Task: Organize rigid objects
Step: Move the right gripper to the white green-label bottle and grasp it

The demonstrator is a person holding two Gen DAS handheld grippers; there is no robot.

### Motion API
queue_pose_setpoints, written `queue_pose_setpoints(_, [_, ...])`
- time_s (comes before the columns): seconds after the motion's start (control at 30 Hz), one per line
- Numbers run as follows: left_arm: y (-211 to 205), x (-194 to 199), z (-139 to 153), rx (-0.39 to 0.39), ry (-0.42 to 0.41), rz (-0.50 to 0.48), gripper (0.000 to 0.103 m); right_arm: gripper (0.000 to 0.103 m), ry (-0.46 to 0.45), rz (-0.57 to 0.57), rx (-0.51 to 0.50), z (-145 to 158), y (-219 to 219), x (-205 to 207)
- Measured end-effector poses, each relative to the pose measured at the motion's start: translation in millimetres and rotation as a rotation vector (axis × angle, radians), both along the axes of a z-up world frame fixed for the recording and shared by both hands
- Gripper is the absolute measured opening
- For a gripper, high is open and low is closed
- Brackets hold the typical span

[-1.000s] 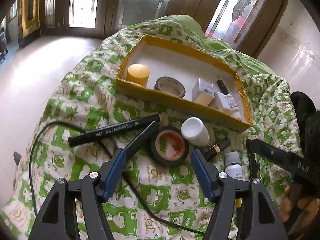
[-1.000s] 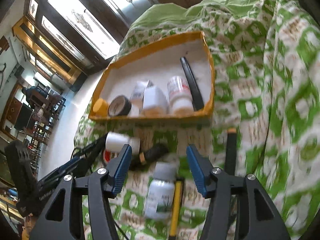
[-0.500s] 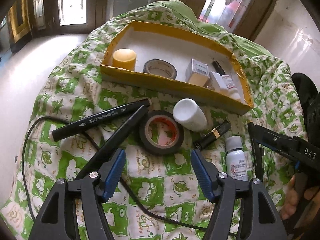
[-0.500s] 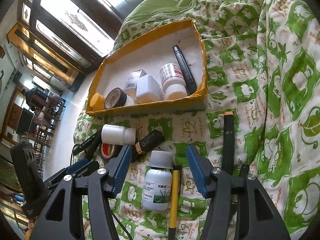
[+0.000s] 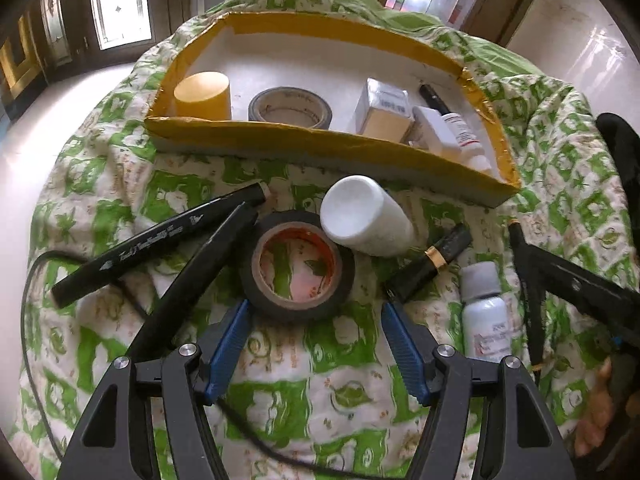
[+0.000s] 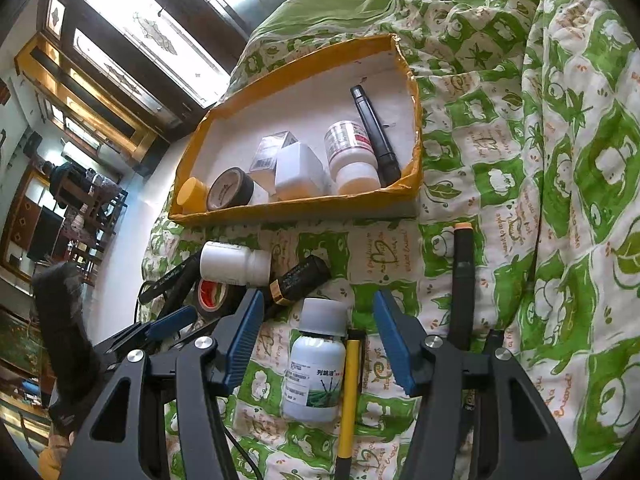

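Observation:
A black tape roll (image 5: 298, 266) with an orange core lies on the green-patterned cloth, just ahead of my open, empty left gripper (image 5: 316, 308). A white bottle (image 5: 366, 218) lies on its side against the roll. A black and gold tube (image 5: 430, 262) and two black markers (image 5: 160, 248) lie beside it. My open, empty right gripper (image 6: 318, 300) hovers over a grey-capped white bottle (image 6: 318, 364), which stands between its blue fingers (image 6: 244, 340). A yellow pen (image 6: 350, 392) lies beside that bottle.
A yellow-rimmed box (image 5: 320, 148) behind the loose items holds a yellow cap (image 5: 202, 94), a grey tape roll (image 5: 290, 106), small cartons, a bottle and a black pen. A black cable (image 5: 28, 320) loops at the left. Another black marker (image 6: 462, 280) lies at the right.
My left gripper has moved closer to the black tape roll. My right gripper has come down nearer the grey-capped bottle, which now sits between its fingers.

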State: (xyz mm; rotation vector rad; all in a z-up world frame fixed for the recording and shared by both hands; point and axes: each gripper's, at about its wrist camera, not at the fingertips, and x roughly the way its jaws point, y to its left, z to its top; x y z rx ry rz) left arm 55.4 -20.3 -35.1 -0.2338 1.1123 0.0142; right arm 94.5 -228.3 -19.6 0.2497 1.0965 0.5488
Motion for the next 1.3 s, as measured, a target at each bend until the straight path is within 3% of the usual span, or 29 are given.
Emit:
queue_pose_setpoints(0.33, [-2, 21, -8, 0.068, -0.023, 0.011, 0.070, 0.056, 0.003, 0.014, -0.016, -2, 5, 1])
queue_pose_setpoints(0.4, [-1, 22, -8, 0.082, -0.031, 0.014, 0.066, 0.056, 0.005, 0.015, -0.018, -3, 6, 1])
queue_pose_setpoints(0.6, [5, 16, -4, 0.033, -0.043, 0.022, 0.066, 0.056, 0.012, 0.016, -0.024, -6, 9, 2])
queue_pose_setpoints(0.77, [3, -1, -1, -0.027, 0.002, 0.008, 0.066, 0.056, 0.016, 0.004, -0.006, -6, 5, 5])
queue_pose_setpoints(0.97, [17, -26, 10, -0.122, -0.032, 0.084, 0.066, 0.056, 0.021, 0.001, 0.005, -6, 2, 5])
queue_pose_setpoints(1.13, [17, -35, 15, -0.116, -0.062, 0.089, 0.066, 0.056, 0.034, -0.009, 0.017, -7, -1, 7])
queue_pose_setpoints(1.3, [12, -29, 9, -0.098, -0.039, 0.069, 0.066, 0.051, 0.075, -0.040, 0.094, -10, -11, 14])
